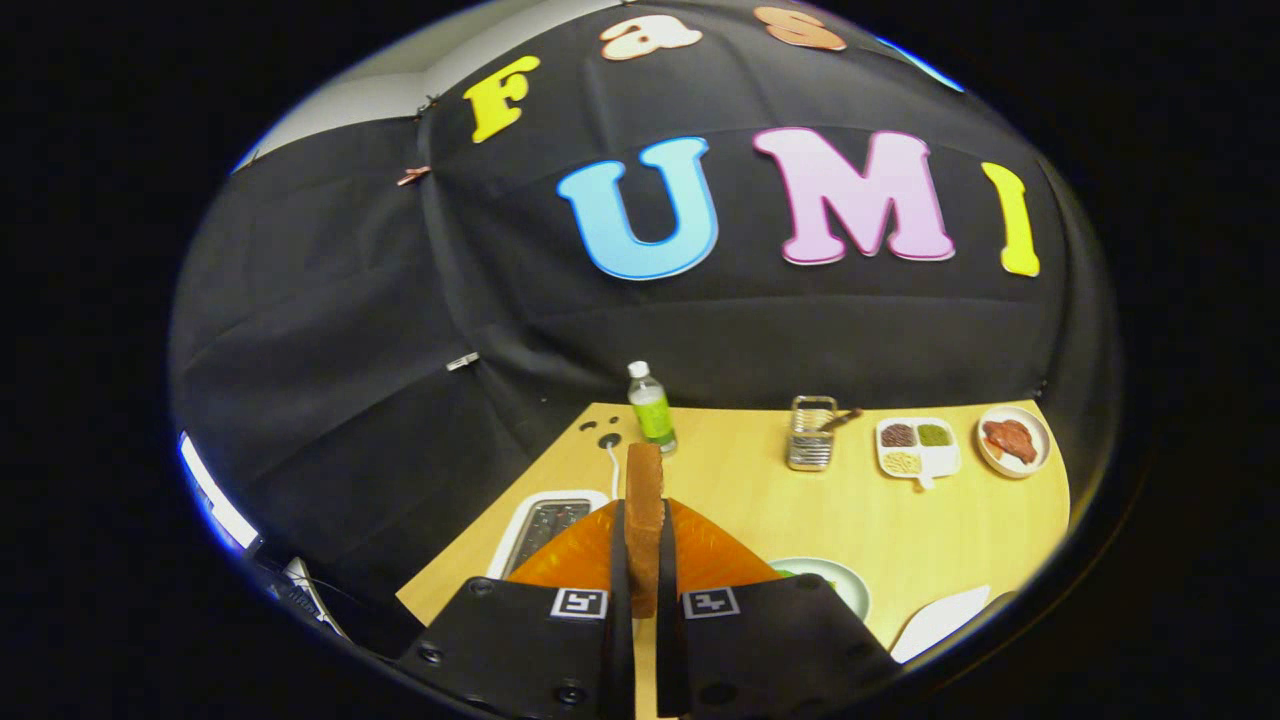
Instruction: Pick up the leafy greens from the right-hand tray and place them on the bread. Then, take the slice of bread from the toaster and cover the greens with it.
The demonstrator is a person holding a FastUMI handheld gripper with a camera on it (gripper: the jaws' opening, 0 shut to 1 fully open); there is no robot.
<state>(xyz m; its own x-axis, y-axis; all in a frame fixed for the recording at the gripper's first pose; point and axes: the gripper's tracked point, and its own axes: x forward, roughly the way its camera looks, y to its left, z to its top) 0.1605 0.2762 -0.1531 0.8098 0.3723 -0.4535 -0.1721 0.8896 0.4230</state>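
My gripper (644, 560) is shut on a brown slice of bread (644, 500), which stands on edge between the two fingers and sticks up ahead of them, held above the wooden table (760, 500). The white toaster (545, 525) lies just left of the fingers and below them, its slots facing up. Right of the fingers a pale green plate (840, 585) shows a bit of leafy greens (790, 574) at its near edge; most of it is hidden behind the right finger.
A green-labelled bottle (652, 408) stands at the table's far edge beyond the bread. Farther right are a metal rack (811, 433), a white divided tray (917, 447) of small foods and a round plate with meat (1013, 441). A white tray corner (940, 620) sits near right.
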